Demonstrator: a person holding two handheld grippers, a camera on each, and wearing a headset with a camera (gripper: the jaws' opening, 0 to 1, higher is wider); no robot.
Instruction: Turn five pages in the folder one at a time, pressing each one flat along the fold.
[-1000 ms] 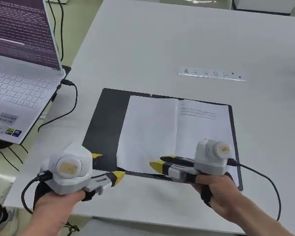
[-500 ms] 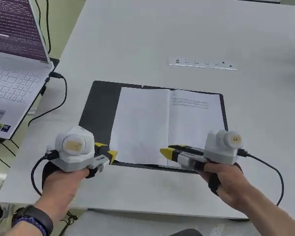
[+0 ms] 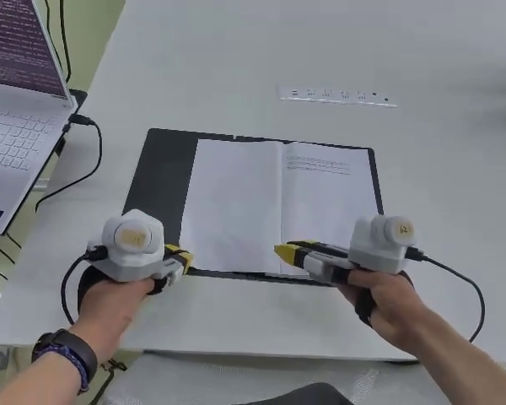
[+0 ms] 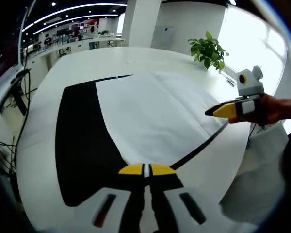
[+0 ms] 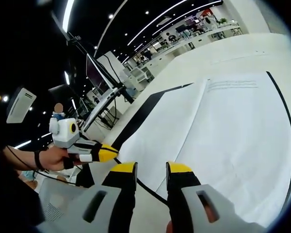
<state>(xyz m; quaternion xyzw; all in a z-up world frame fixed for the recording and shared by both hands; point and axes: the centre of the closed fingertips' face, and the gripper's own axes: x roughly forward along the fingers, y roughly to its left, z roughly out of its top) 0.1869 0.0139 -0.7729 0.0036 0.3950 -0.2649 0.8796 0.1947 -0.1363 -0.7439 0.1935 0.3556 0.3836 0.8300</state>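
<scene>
Right gripper (image 3: 283, 251): jaws a narrow gap apart with nothing between them. Its tips sit at the folder's 6 o'clock edge, at the foot of the fold. My read is that it's staged there to catch the right page's bottom edge or to run up the crease.

Left gripper (image 3: 183, 258): jaws closed on nothing, tips at the folder's 7 o'clock corner by the black cover. It's probably parked clear of the page's swing and ready to pin.

Table (image 3: 236, 59) is white. Laptop (image 3: 17, 110) sits at 10 o'clock, well apart from the work.

Folder (image 3: 158, 186) lies open flat mid-table, with cover exposed on the 9 o'clock side. Left page (image 3: 232, 202) is blank. Right page (image 3: 331, 211) has print at its 12 o'clock end. Both pages lie flat, none lifted.

Fold (image 3: 282, 198) runs 12 to 6. I can't tell the turn count.
</scene>
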